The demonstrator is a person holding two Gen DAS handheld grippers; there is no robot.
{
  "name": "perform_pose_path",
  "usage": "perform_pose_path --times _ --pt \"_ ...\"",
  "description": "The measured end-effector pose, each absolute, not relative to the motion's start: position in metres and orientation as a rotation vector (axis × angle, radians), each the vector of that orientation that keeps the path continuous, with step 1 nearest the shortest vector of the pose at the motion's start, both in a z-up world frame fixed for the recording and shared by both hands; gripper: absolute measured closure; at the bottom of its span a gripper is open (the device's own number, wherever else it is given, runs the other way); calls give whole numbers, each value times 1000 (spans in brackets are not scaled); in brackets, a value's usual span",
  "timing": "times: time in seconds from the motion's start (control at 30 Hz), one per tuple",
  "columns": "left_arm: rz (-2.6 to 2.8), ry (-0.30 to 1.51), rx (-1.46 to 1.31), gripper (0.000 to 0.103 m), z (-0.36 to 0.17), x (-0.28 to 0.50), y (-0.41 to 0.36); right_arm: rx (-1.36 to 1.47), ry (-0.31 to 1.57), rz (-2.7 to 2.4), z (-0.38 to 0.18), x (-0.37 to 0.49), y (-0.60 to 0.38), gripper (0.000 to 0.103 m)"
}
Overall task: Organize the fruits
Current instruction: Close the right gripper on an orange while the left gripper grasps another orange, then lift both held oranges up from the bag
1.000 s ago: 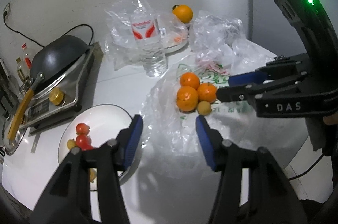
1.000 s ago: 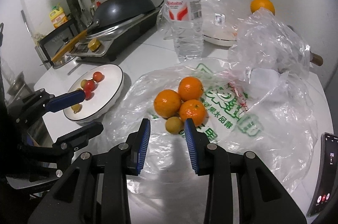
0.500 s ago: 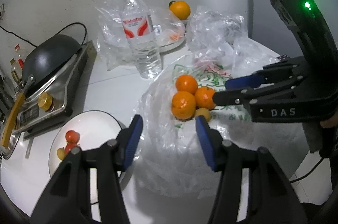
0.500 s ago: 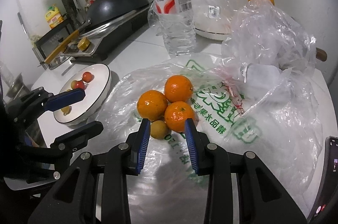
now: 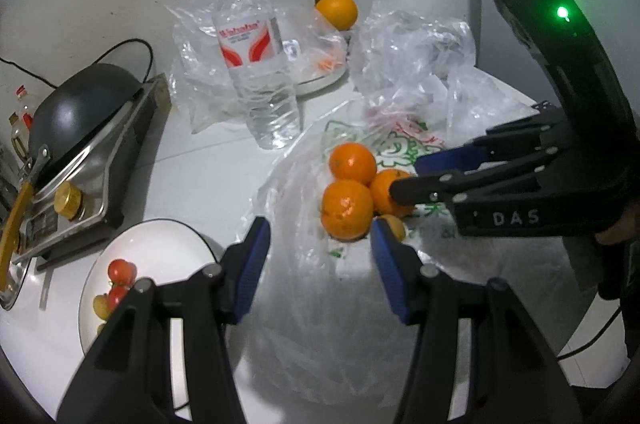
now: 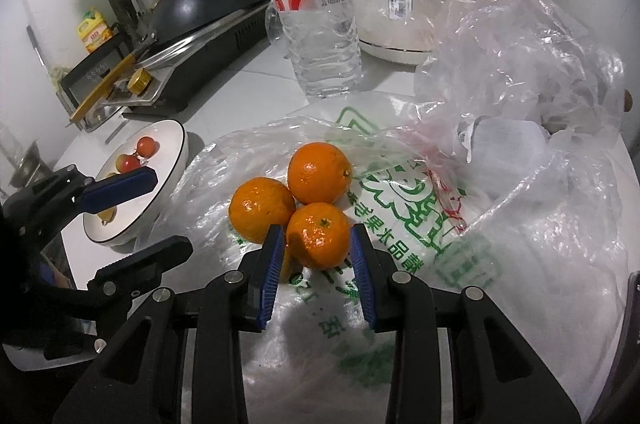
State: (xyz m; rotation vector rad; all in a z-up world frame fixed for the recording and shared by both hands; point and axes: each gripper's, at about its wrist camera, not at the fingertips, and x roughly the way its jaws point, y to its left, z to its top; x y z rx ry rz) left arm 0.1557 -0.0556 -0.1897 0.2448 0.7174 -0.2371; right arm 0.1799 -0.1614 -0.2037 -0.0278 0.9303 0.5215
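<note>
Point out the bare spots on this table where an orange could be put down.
Bare tabletop runs between the stove, the water bottle and the white plate. The plate's far half is bare too. The right side is crowded: plastic bags, with three oranges on the printed bag.

Water bottle (image 5: 256, 64) stands upright mid-bench, red label facing out, crinkly clear bags (image 6: 520, 56) bunched behind and beside it. Off to the left a dark wok (image 5: 76, 108) sits on a portable stove (image 5: 120, 152), yellow handle (image 6: 102, 92) sticking out.
</note>
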Motion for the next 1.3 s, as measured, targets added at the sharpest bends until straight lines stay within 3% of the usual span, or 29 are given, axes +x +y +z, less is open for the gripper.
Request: perform_pose_path --times 0.4,1.3 --pt "-247 733 251 49 -197 170 -58 -24 950 533 -213 193 -157 60" --pt "-268 767 285 50 -209 197 -79 3 913 512 -211 190 -189 62"
